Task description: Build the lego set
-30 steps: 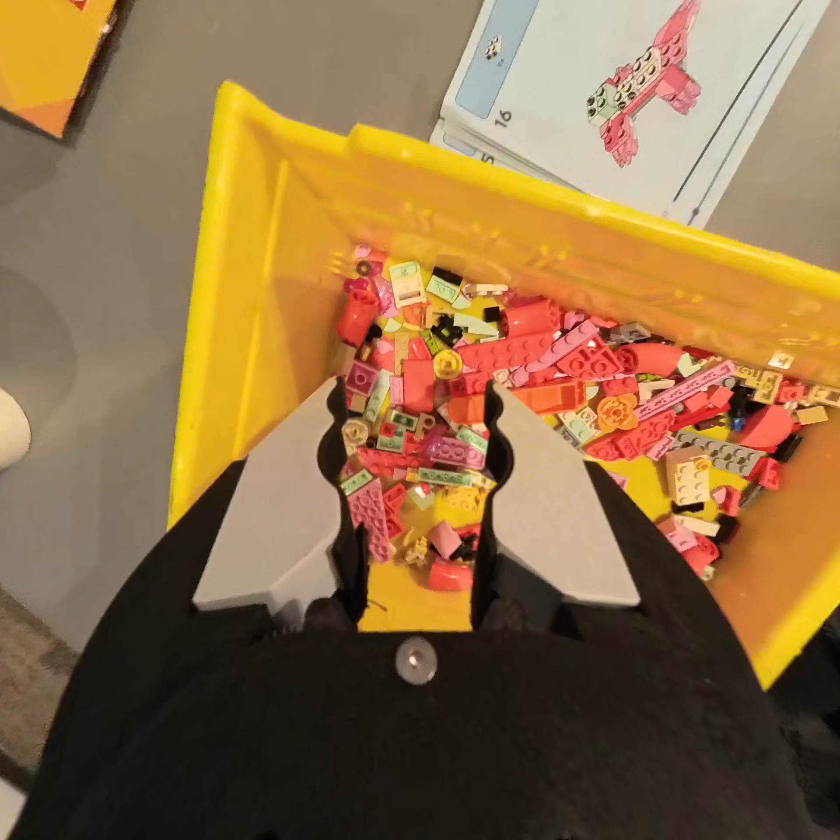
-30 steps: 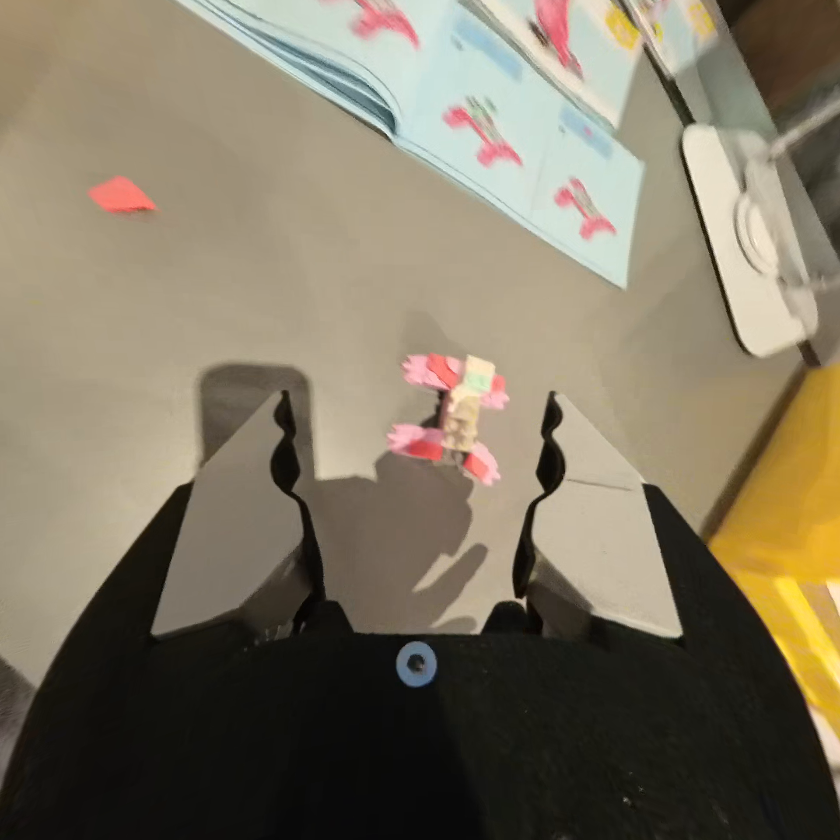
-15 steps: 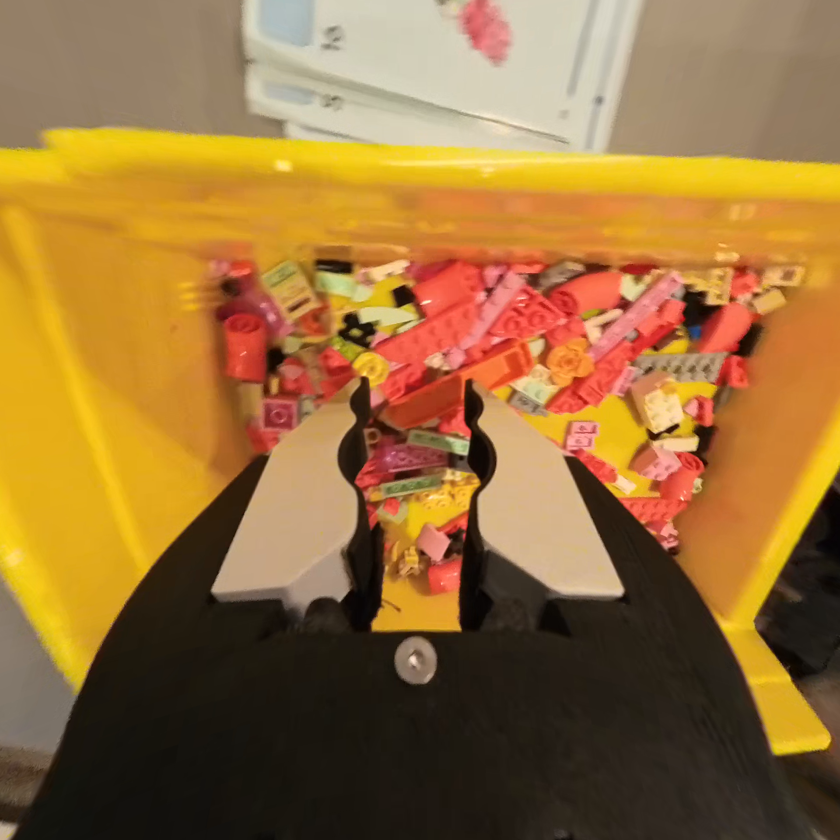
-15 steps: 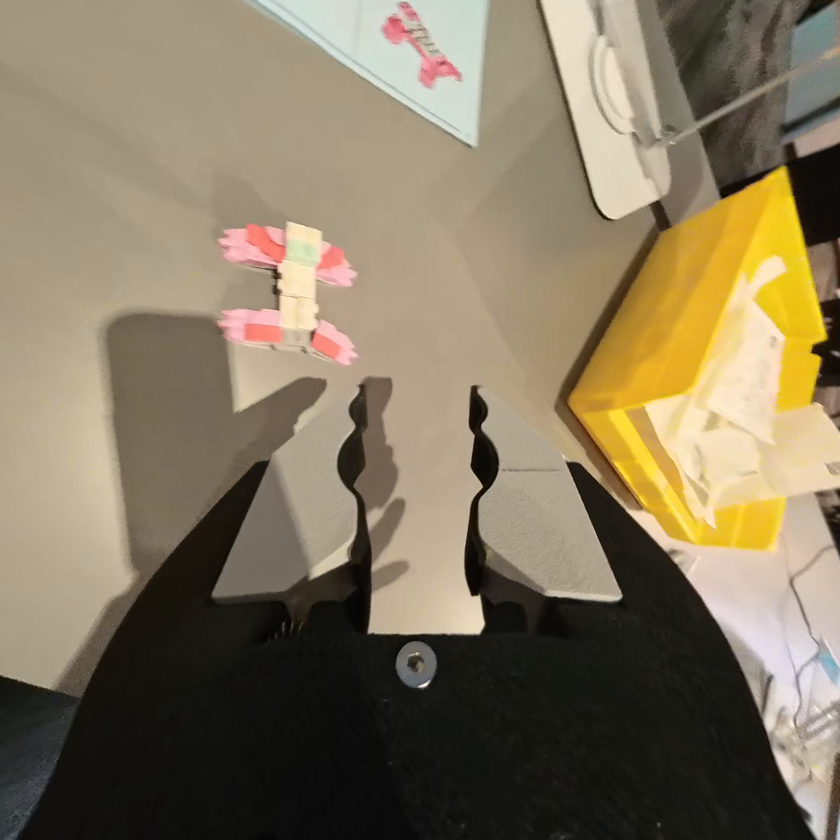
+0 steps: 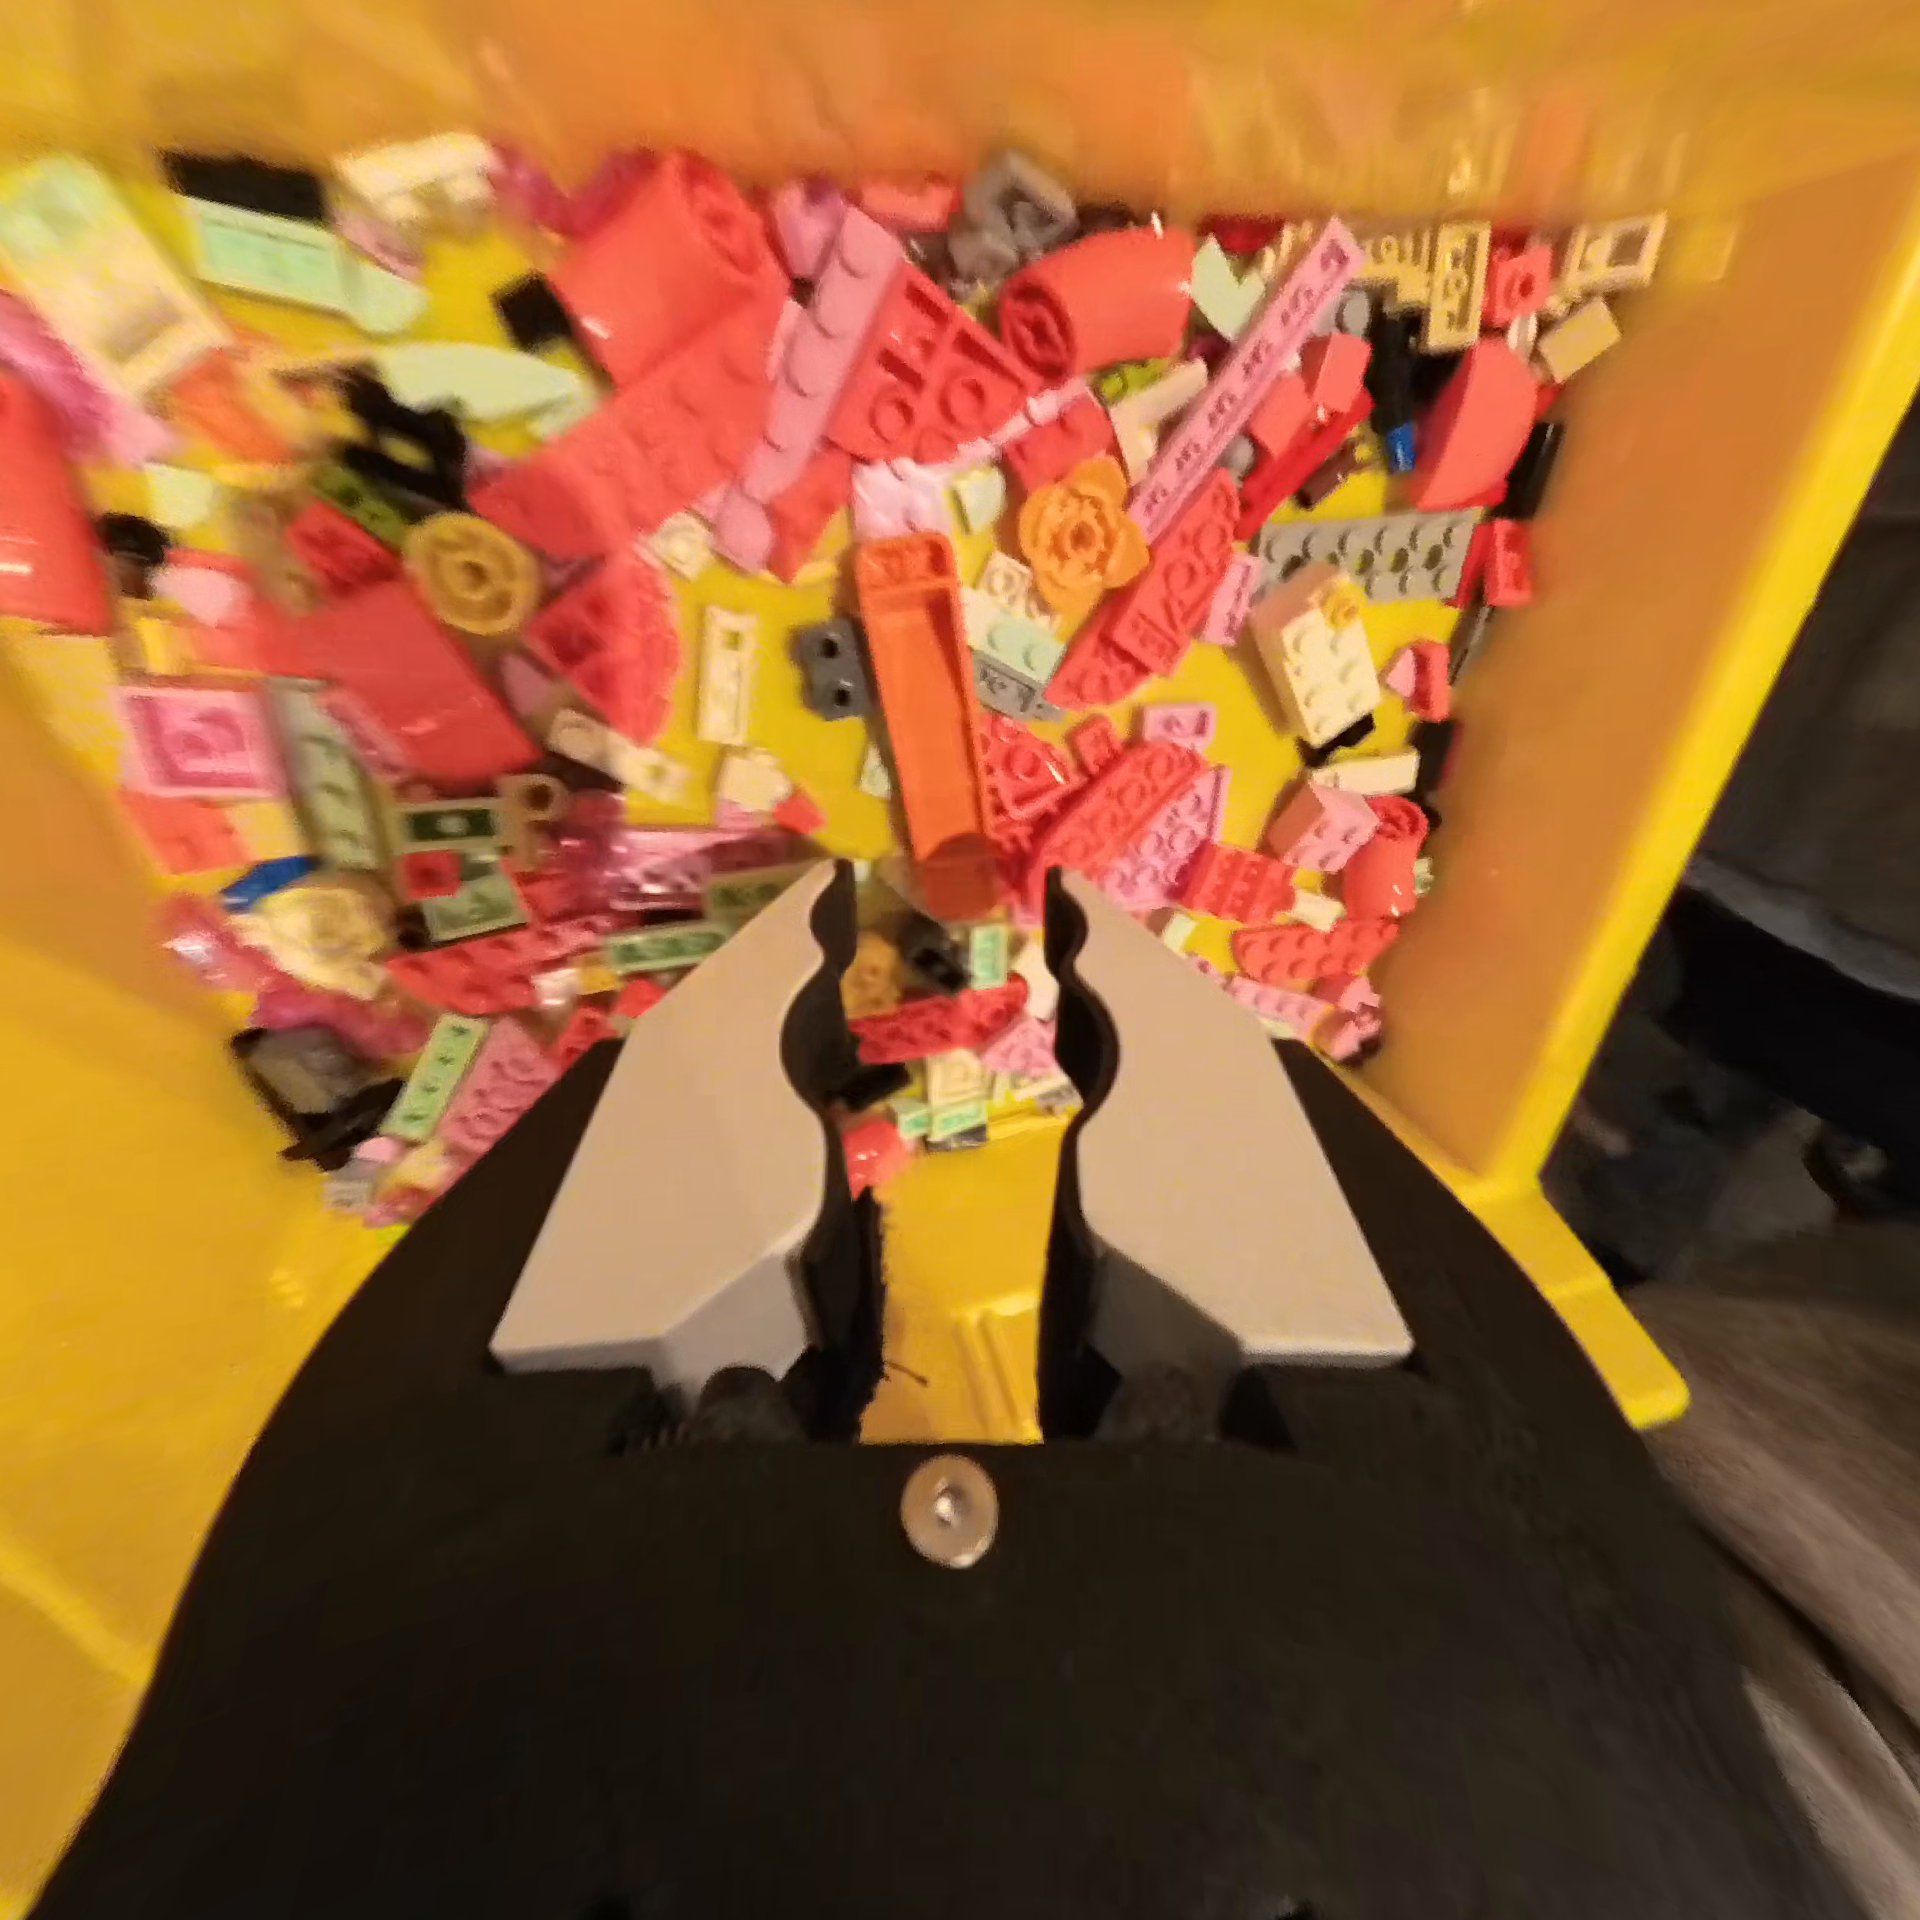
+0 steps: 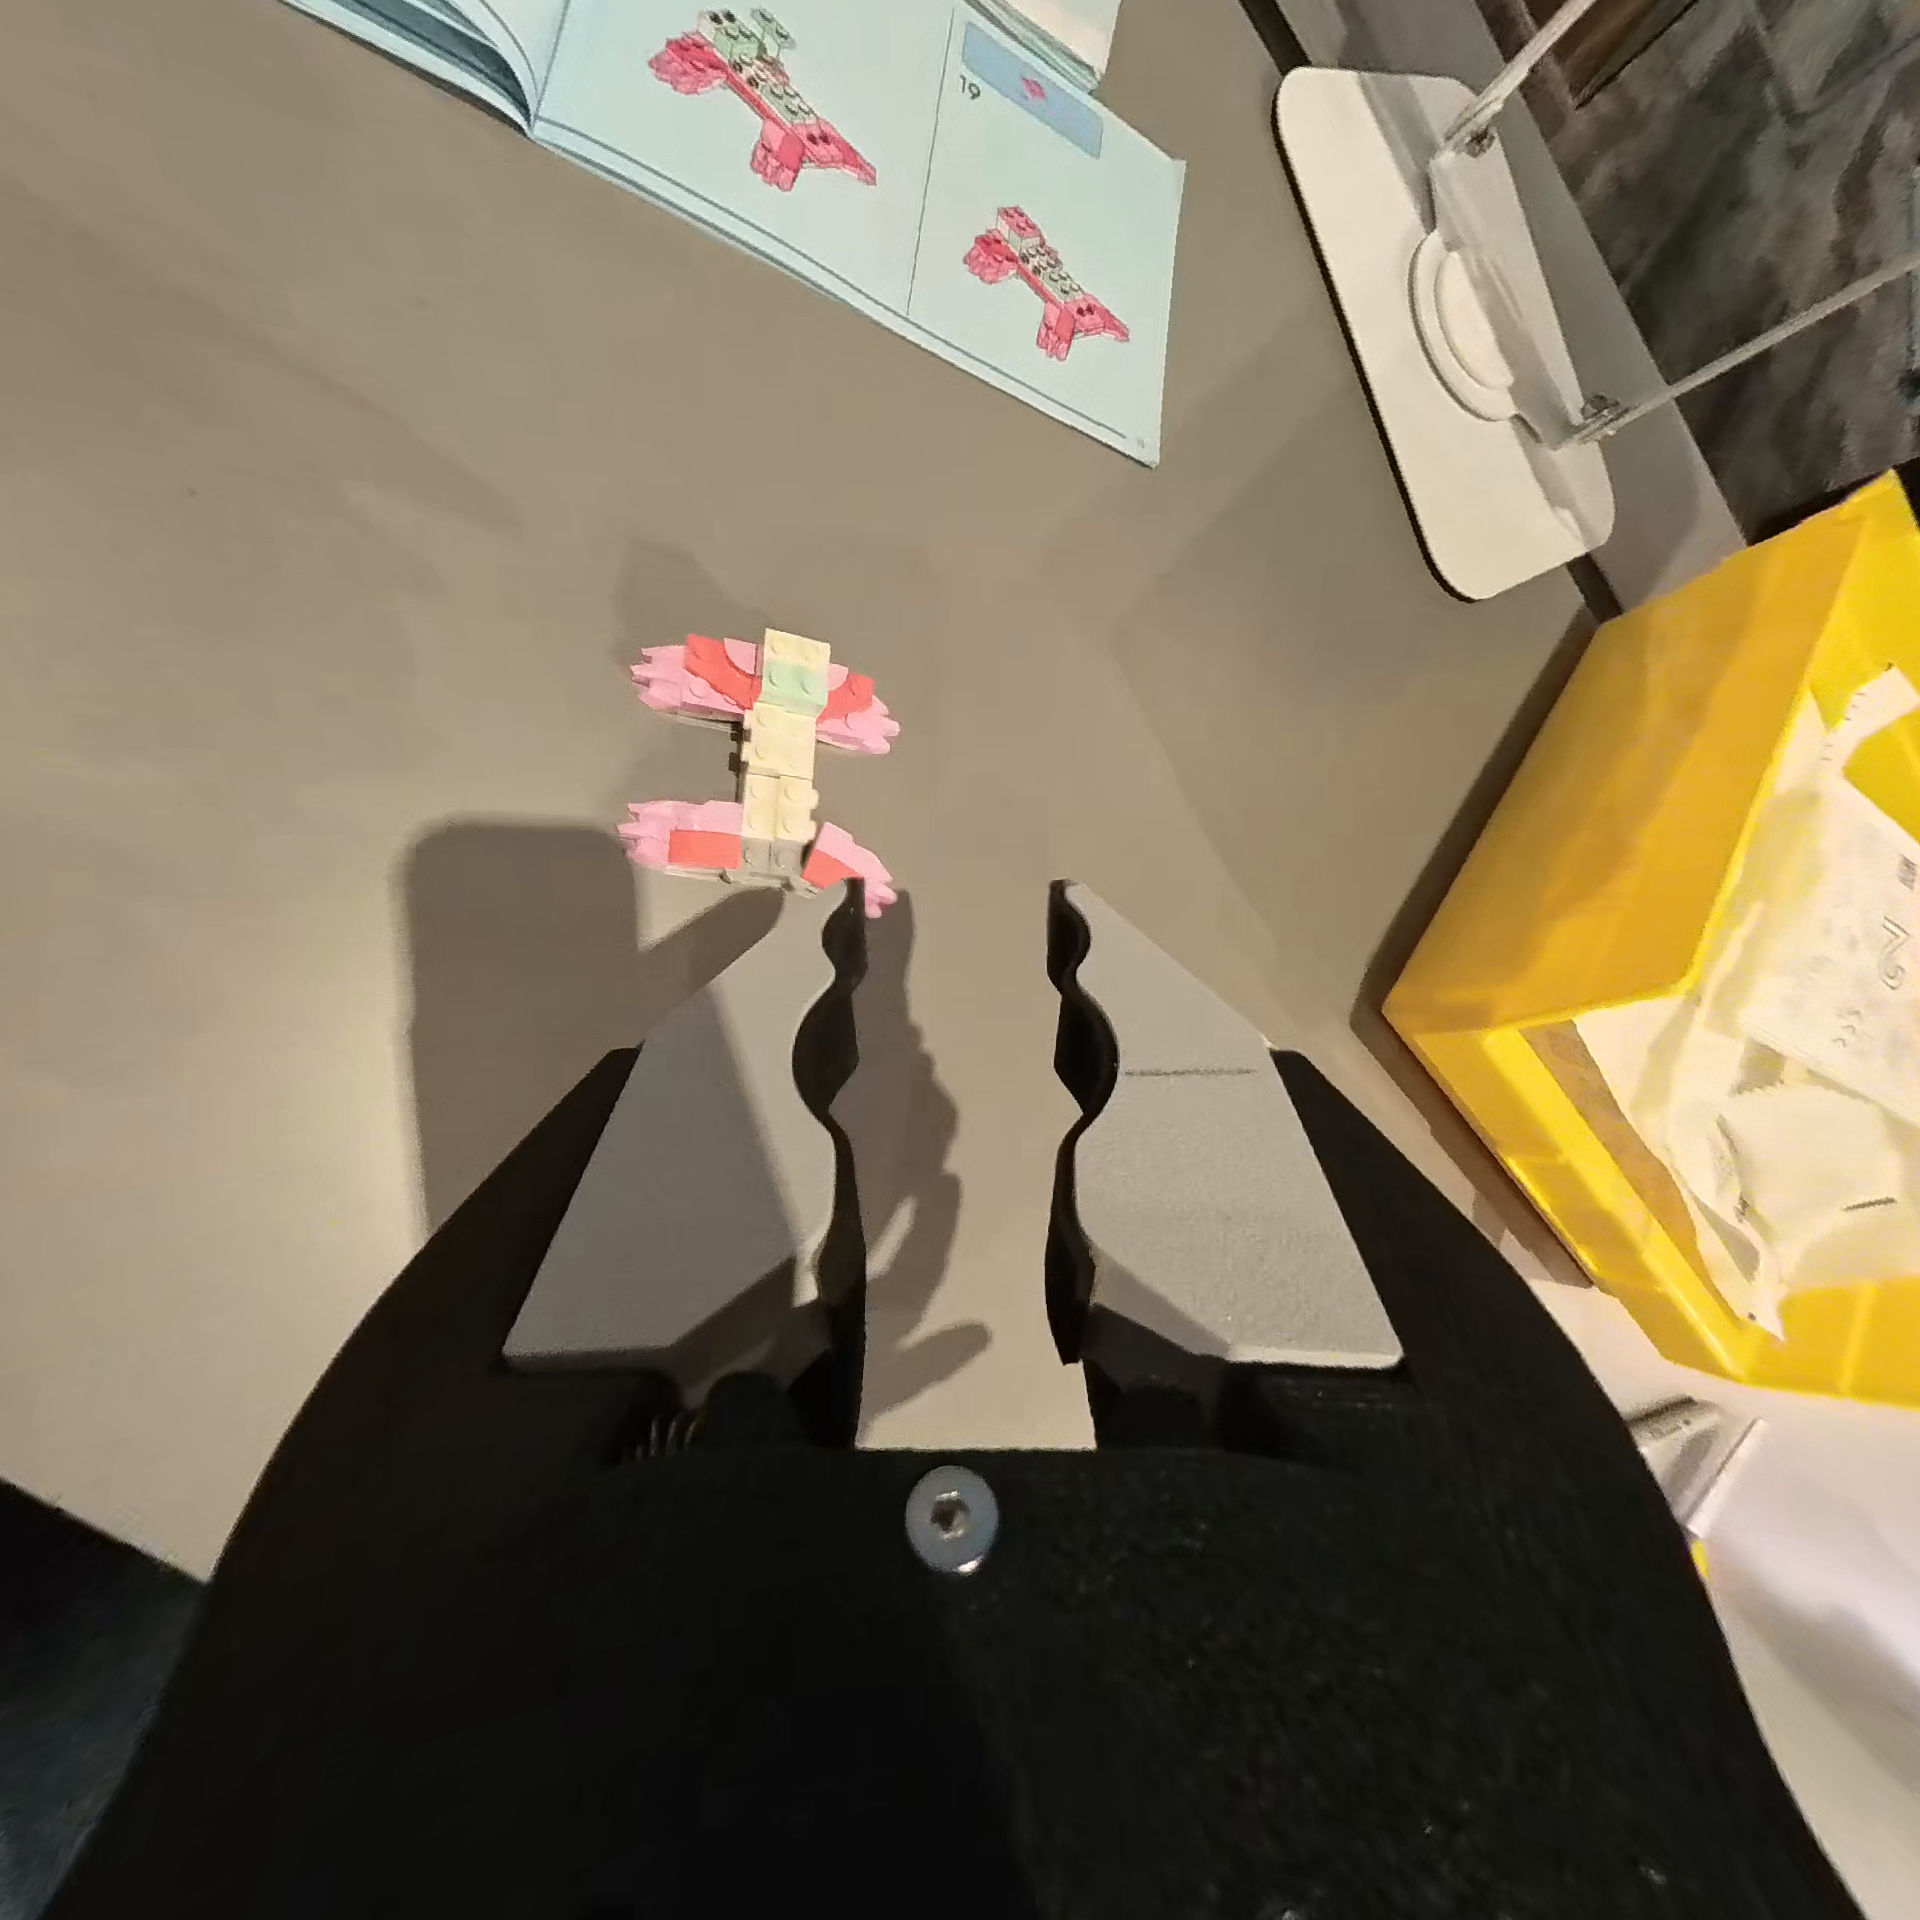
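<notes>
In the left wrist view, my left gripper [image 5: 948,883] hangs inside a yellow bin [image 5: 1621,644] over a heap of loose bricks in red, pink, cream and mint. Its jaws stand a narrow gap apart and hold nothing. A long orange brick [image 5: 920,686] lies just beyond the tips. In the right wrist view, my right gripper [image 6: 954,896] is open and empty above the grey table [image 6: 312,540]. A small pink, red and cream lego build [image 6: 774,769] sits on the table just beyond and left of its left fingertip.
An open pale-blue instruction booklet [image 6: 862,187] lies at the far side of the table. A white stand base [image 6: 1444,332] with a clear arm is at the right. A second yellow bin [image 6: 1642,935] with white paper bags stands at the right edge. My right fingertips sit around 50 cm from my left ones. The long orange brick [image 5: 920,686] lies some 4 cm from my left tips, 45 cm from my right tips.
My left gripper has dropped deep into the brick bin, closer to the pile. My right gripper has narrowed its gap and drawn back to the right of the small build.
</notes>
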A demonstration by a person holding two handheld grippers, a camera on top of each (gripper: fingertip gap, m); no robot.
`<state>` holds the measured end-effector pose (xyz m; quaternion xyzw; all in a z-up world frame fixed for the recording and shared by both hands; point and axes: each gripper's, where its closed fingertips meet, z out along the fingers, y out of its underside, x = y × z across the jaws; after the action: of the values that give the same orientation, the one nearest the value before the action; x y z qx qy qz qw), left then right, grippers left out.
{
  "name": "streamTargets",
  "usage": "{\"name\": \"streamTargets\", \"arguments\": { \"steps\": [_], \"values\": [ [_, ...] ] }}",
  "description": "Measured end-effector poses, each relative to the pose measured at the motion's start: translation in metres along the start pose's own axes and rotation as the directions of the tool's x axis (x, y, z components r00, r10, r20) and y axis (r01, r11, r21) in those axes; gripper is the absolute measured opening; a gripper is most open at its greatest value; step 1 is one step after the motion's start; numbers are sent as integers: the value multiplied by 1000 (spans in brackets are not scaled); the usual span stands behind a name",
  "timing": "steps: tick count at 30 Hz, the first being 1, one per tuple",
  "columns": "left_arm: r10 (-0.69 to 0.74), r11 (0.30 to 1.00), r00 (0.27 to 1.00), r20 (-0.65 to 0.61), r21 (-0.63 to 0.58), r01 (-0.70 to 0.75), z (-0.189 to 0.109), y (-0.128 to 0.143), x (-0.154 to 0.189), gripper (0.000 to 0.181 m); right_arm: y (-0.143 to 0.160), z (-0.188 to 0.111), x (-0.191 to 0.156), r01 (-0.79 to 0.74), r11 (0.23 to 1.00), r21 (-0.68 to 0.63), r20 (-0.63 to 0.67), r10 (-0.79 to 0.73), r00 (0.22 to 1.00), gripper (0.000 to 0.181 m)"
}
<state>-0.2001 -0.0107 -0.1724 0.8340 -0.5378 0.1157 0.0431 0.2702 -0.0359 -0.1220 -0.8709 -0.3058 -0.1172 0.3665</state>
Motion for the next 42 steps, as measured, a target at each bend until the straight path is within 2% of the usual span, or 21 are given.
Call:
{"name": "streamTargets", "arguments": {
  "steps": [4,7,12,19,30,33,35,38,42],
  "values": [
    [-52,975,975,218,224,2,-23,-33,-41,38,-6,2,-5,4,1000,21,15,-5,1000,33],
    [-60,936,958,280,350,-44,-29,-62,-52,38,-10,2,-9,5,999,37,24,-6,1000,33],
    [7,949,961,278,302,-94,-13,-75,-46,46,-15,1,-11,10,998,54,28,-11,1000,33],
    [29,977,973,228,201,-76,5,-62,-35,47,-19,5,-17,6,997,77,53,-10,999,33],
    [10,1000,988,153,-26,-6,15,0,-6,23,-21,7,-17,-6,995,96,61,0,998,33],
    [-15,1000,992,126,-23,18,15,4,2,22,-21,7,-16,-10,995,104,60,4,998,33],
    [8,1000,985,175,9,-10,10,1,-2,22,-21,6,-16,-11,994,108,58,5,998,33],
    [14,991,967,253,128,-48,-4,-20,-10,33,-23,6,-17,-11,993,115,61,4,998,33],
    [31,962,962,270,252,-102,-17,-50,-7,45,-24,5,-19,-4,993,118,63,-4,998,33]
  ]
}}
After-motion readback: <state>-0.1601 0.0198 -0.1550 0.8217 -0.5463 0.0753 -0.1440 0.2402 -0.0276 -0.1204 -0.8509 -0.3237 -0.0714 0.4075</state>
